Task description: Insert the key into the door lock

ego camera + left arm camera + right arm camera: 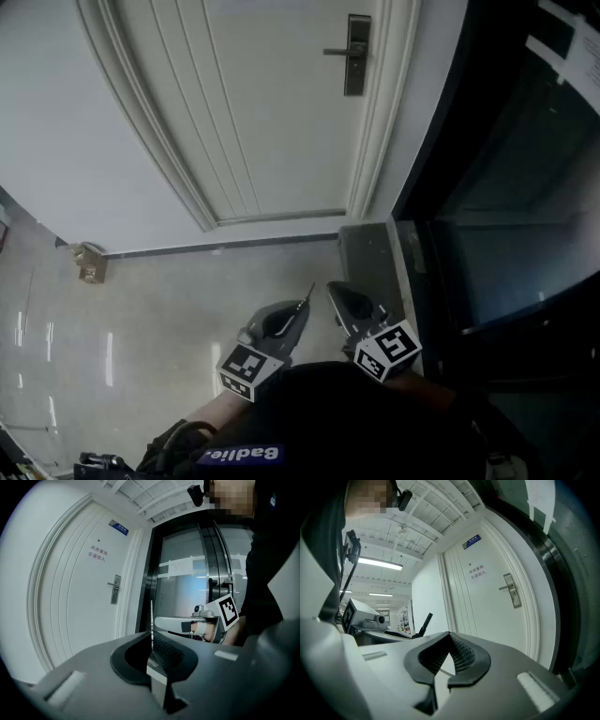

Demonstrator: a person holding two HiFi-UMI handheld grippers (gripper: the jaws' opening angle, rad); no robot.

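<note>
The white door (262,112) stands shut ahead, and its dark lock plate with a lever handle (356,53) is far off at upper right. In the left gripper view the lock (115,589) shows at mid-left; in the right gripper view the lock (512,590) shows at right. My left gripper (302,307) is shut on a thin metal key (151,616) whose blade sticks out past the tips. My right gripper (334,289) hangs beside it, jaws shut with nothing between them. Both are held low, near my body and well short of the door.
A dark glass door with a black frame (497,187) fills the right side. On the shiny floor at left sits a small tan object (89,262) against the wall. A grey floor strip (370,258) lies before the door's right jamb. The door carries two small signs (98,554).
</note>
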